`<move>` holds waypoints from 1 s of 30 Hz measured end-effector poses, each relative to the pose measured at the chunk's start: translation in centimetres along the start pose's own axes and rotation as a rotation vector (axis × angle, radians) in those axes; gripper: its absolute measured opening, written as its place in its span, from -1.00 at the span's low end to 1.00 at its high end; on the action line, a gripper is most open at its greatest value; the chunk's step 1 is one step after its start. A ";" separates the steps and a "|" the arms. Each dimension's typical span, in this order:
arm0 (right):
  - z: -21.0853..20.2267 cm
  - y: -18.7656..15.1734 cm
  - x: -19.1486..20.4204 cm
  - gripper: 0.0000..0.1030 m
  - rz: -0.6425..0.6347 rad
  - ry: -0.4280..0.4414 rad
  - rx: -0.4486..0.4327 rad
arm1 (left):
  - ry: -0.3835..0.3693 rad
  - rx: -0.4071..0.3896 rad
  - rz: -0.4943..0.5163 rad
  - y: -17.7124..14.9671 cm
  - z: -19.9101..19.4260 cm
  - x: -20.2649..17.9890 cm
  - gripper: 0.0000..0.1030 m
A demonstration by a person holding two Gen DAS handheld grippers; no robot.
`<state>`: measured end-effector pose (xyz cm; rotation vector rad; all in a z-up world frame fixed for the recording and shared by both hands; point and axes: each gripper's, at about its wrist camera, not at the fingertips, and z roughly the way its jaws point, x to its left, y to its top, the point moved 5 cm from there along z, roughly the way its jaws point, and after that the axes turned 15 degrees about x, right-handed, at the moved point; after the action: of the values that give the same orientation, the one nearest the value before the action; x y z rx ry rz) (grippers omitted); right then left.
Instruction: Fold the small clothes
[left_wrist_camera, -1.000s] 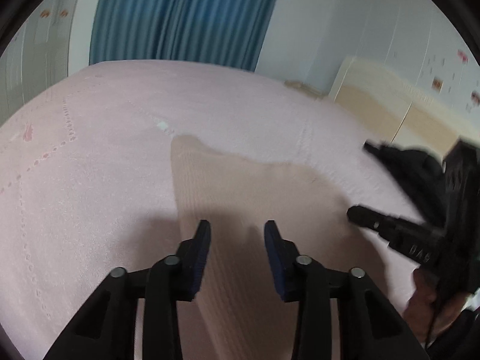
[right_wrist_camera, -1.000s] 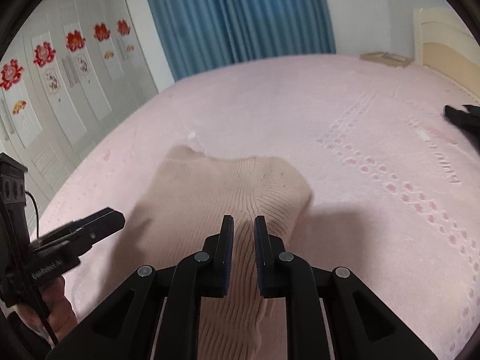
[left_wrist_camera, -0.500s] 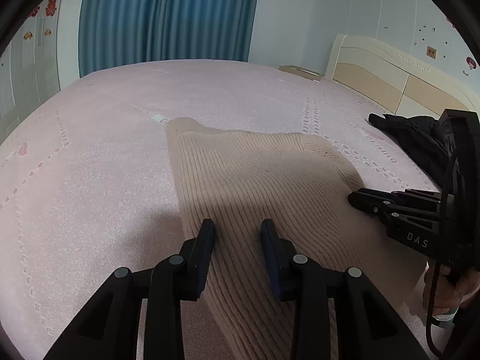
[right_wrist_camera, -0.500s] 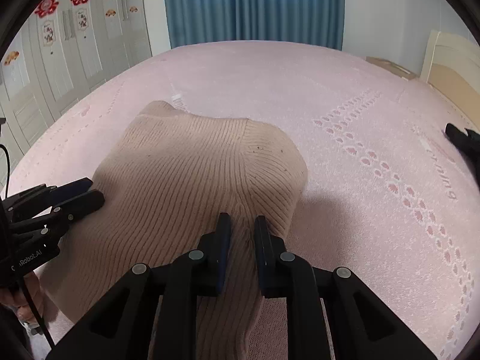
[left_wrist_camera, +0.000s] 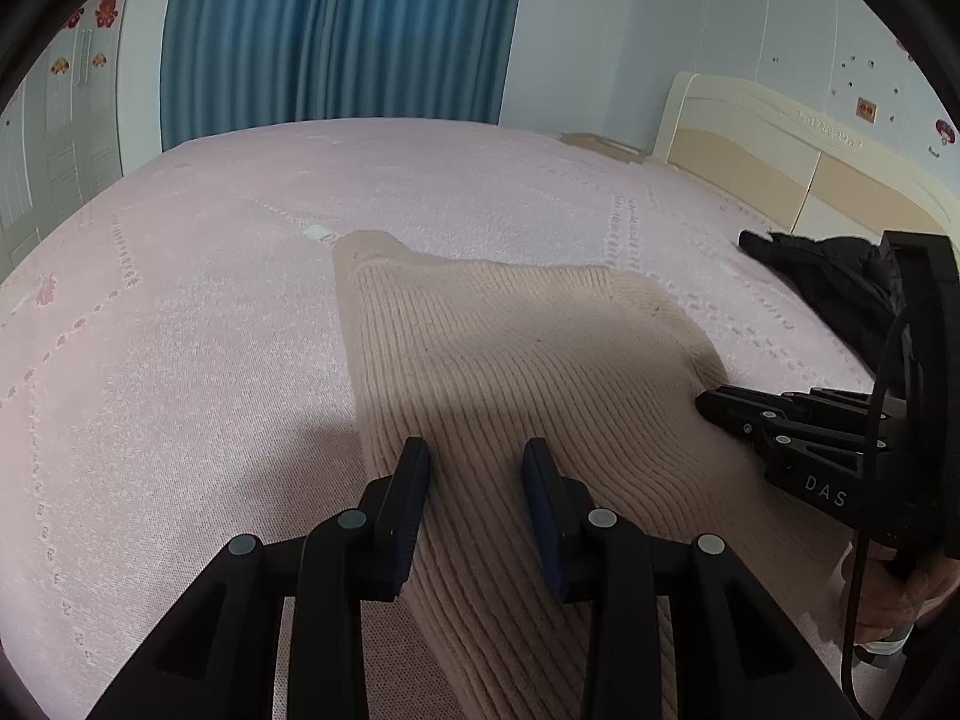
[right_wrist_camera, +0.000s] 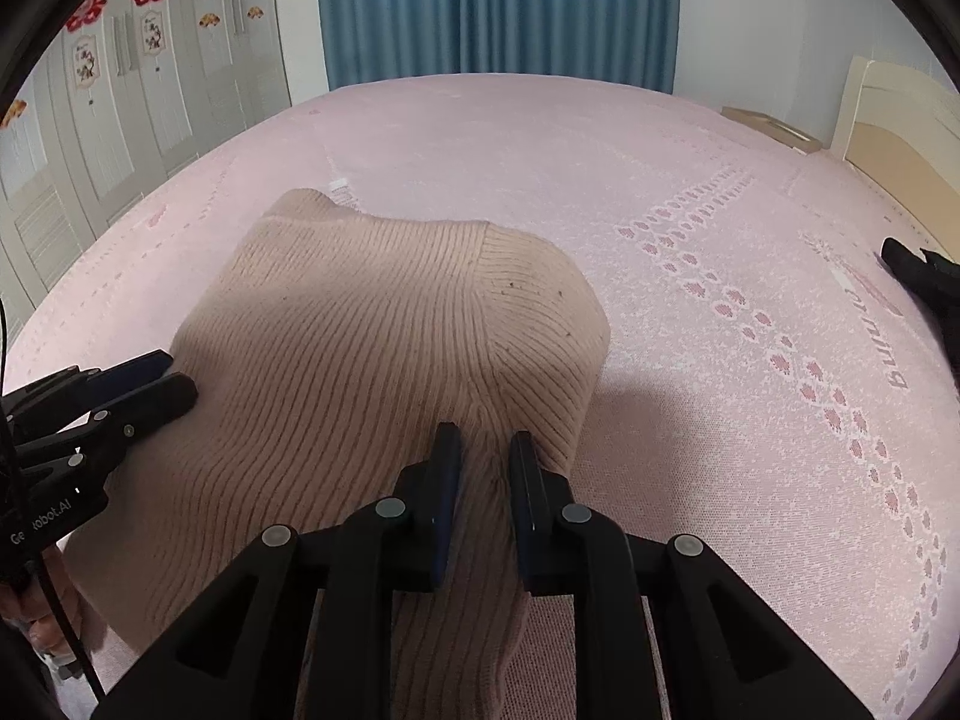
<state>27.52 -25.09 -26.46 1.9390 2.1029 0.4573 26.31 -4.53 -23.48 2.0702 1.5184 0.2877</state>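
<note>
Beige ribbed knit sweater (left_wrist_camera: 528, 360) lies spread on the pink bedspread (left_wrist_camera: 180, 360), near the edge closest to the cameras, its far part humped up off the bed. At its left border, the left gripper (left_wrist_camera: 477, 468) holds a fold of the knit between its two fingers; the jaws stand a fair way apart with the cloth bunched between them. In the right wrist view this same tool (right_wrist_camera: 171, 375) shows from the side, its tips meeting at the sweater's left edge. Further right, the right gripper (right_wrist_camera: 485, 456) is clamped on a pinched ridge of the knit, jaws narrow with the fabric wrinkling up between them; the left wrist view shows its tips (left_wrist_camera: 708, 405) pressed into the sweater's right edge. A black garment (left_wrist_camera: 834, 282) lies on the bed off to the right, well apart from the sweater, near the cream headboard (left_wrist_camera: 780, 162). Blue curtains (right_wrist_camera: 498, 6) hang behind the bed.
</note>
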 end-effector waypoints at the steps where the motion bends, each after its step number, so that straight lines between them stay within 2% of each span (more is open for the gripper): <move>1: -0.1 0.1 0.0 -0.68 -0.002 0.005 -0.002 | -0.004 -0.008 -0.001 0.0 -0.2 0.0 -0.36; 6: -1.8 0.6 -0.2 -0.59 -0.005 0.026 -0.066 | 0.023 -0.051 -0.010 0.9 -0.8 0.2 -0.36; 9: -2.1 0.9 0.1 -0.52 0.003 0.008 -0.100 | -0.010 -0.056 -0.096 1.9 -0.6 1.3 -0.36; 11: -1.6 1.1 0.1 -0.52 0.012 0.000 -0.094 | -0.027 -0.041 -0.125 2.2 -0.2 1.6 -0.36; 18: -0.5 1.2 -0.2 -0.51 0.042 0.017 -0.044 | 0.049 -0.014 -0.066 1.9 0.9 0.7 -0.35; 30: 0.1 1.0 -0.9 -0.50 0.085 0.067 -0.006 | 0.038 -0.016 -0.072 1.4 0.6 0.7 -0.32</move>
<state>28.55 -25.95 -26.17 2.0437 2.0622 0.5521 28.00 -4.41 -23.33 2.0030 1.6041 0.3129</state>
